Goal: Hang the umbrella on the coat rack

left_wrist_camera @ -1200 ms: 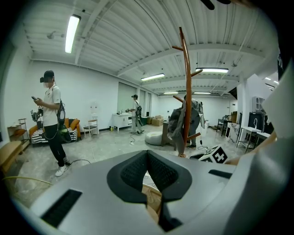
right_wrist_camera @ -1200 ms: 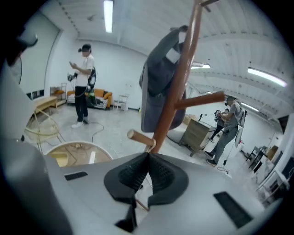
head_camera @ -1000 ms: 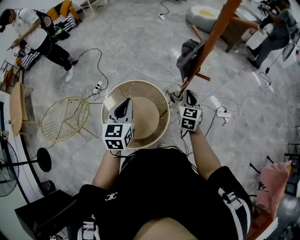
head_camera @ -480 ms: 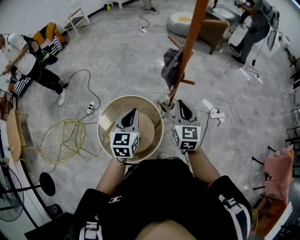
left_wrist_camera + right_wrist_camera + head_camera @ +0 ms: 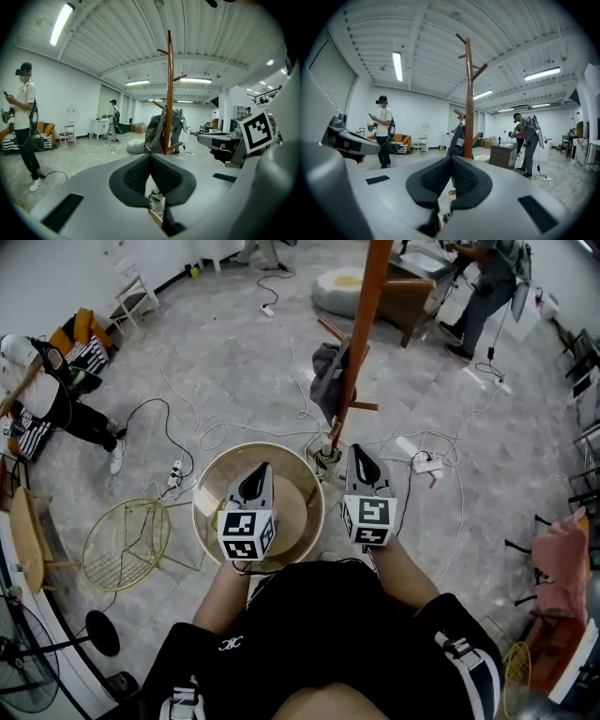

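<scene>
The brown wooden coat rack [image 5: 361,324] rises from the floor just beyond my two grippers, and a grey garment [image 5: 328,379] hangs on one of its pegs. I cannot make out any umbrella in these views. My left gripper [image 5: 257,472] is shut and holds nothing, hovering over a round wooden table [image 5: 208,512]. To its right, my right gripper [image 5: 360,454] is likewise shut and empty, near the rack's foot. The left gripper view has the shut left gripper [image 5: 151,157] facing the coat rack [image 5: 169,93]. In the right gripper view the right gripper [image 5: 451,159] faces the coat rack [image 5: 468,103].
A yellow wire chair [image 5: 127,532] stands left of the table. White cables and a power strip [image 5: 427,465] lie across the grey floor around the rack. One person [image 5: 56,399] stands far left, another [image 5: 487,282] at the back right beside a brown cabinet [image 5: 408,301].
The head view has swung, so the coat rack now stands more upright near the middle. Both grippers stay shut and have drawn slightly closer together in front of the body.
</scene>
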Motion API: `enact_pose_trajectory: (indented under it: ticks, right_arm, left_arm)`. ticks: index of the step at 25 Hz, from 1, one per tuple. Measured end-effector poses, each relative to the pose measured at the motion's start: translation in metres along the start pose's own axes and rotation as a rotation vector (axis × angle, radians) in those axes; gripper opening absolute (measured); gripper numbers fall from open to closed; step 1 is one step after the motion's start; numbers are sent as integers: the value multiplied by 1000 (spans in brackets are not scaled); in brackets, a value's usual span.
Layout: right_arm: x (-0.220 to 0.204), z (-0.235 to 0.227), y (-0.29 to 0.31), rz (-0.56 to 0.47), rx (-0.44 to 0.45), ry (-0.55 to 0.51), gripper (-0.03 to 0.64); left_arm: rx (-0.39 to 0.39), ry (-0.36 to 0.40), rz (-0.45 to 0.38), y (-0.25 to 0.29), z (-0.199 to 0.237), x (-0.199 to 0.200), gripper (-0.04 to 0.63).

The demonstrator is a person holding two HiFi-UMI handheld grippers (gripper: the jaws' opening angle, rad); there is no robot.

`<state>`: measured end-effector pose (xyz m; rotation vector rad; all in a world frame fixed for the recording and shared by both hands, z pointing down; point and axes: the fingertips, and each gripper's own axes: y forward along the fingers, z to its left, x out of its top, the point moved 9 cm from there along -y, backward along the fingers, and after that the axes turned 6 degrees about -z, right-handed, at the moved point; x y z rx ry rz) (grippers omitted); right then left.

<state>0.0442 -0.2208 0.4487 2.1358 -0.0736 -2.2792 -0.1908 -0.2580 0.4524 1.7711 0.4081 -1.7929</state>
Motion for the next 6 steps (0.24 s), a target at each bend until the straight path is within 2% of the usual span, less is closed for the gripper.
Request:
enact_pose_trajectory:
  ticks: [6]
  right_arm:
    - [0,16,-7,5,18,7,15]
  left_arm:
    - [-23,-4,11,-8,4,-1,17]
